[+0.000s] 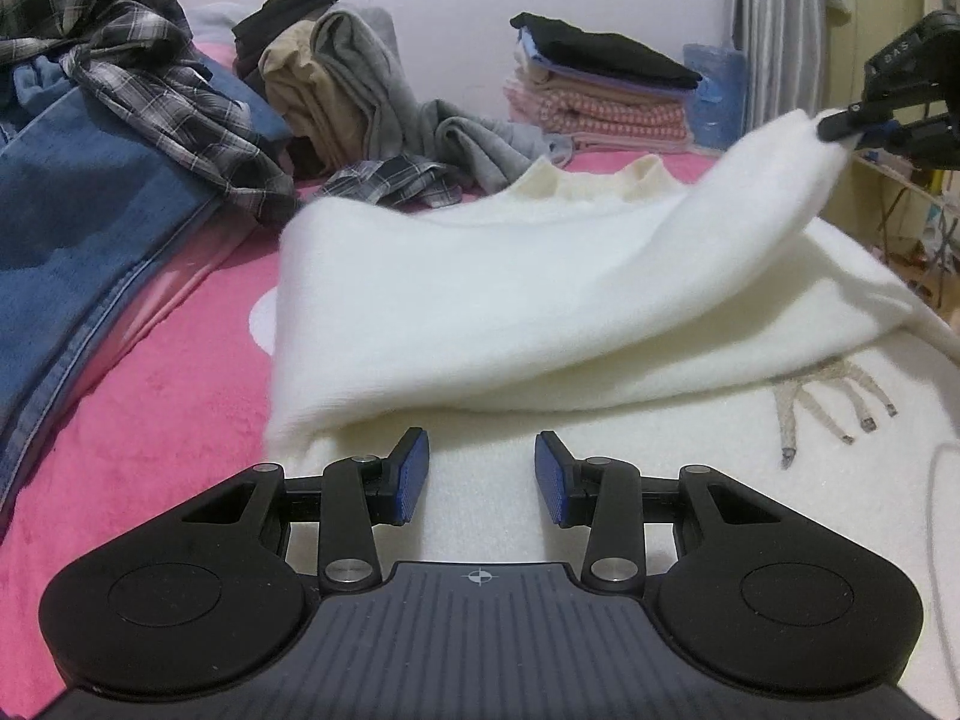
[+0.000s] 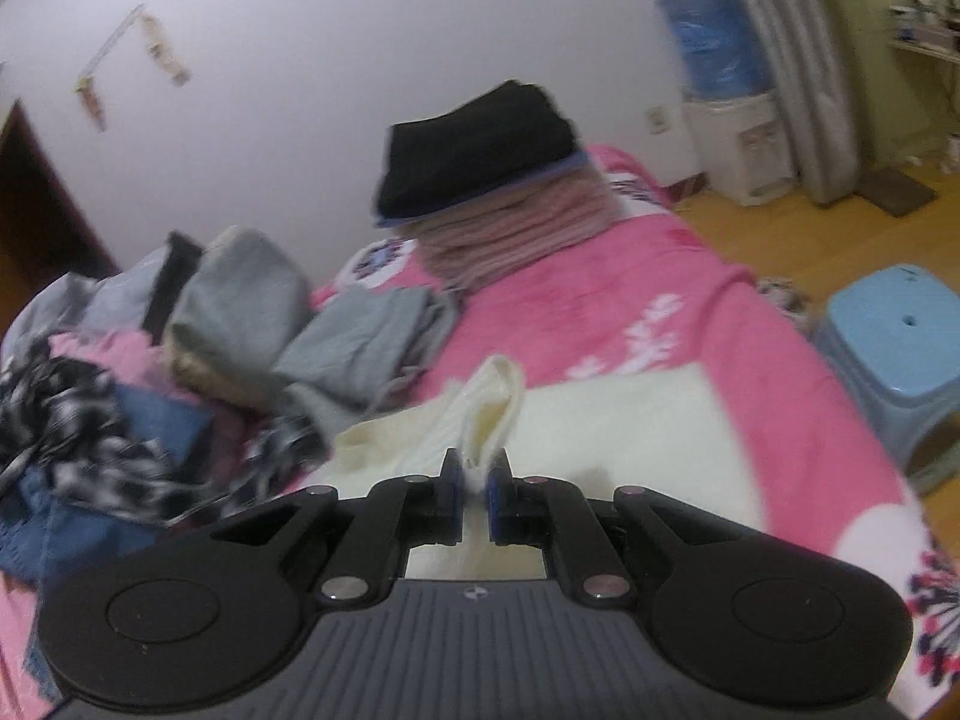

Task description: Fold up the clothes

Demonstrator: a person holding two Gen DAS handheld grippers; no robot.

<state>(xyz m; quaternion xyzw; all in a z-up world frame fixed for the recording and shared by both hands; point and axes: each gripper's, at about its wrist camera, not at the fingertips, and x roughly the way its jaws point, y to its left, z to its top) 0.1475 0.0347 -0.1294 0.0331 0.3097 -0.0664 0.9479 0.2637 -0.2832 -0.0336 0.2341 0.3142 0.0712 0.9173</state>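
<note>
- Nearest us, our left claw [image 1: 482, 474] sits low over the white sweater [image 1: 480, 300], its blue pads spread wide with nothing between them, pointing at the lower layer that lies flat on the pink bed [image 1: 180, 360].
- The sweater is spread across the bed's near end, one side of it raised off the lower layer.
- Our right claw [image 2: 476, 489] has its pads pinched on a bunched bit of the sweater's edge. The left view shows it up high at the right, holding that edge in the air so the cloth drapes down in a long slope.
- We judge the knit soft, light and limp: it sags wherever it is unsupported and should crease easily, so edges and corners are the best places to take hold. A second grip on the same edge would likely keep the fold straight.
- Farther off lie jeans [image 1: 90, 228], a plaid shirt [image 1: 120, 60] and grey garments [image 1: 372, 72] in a loose heap.
- Farthest, a neat folded stack [image 1: 600, 84] stands by the wall.
</note>
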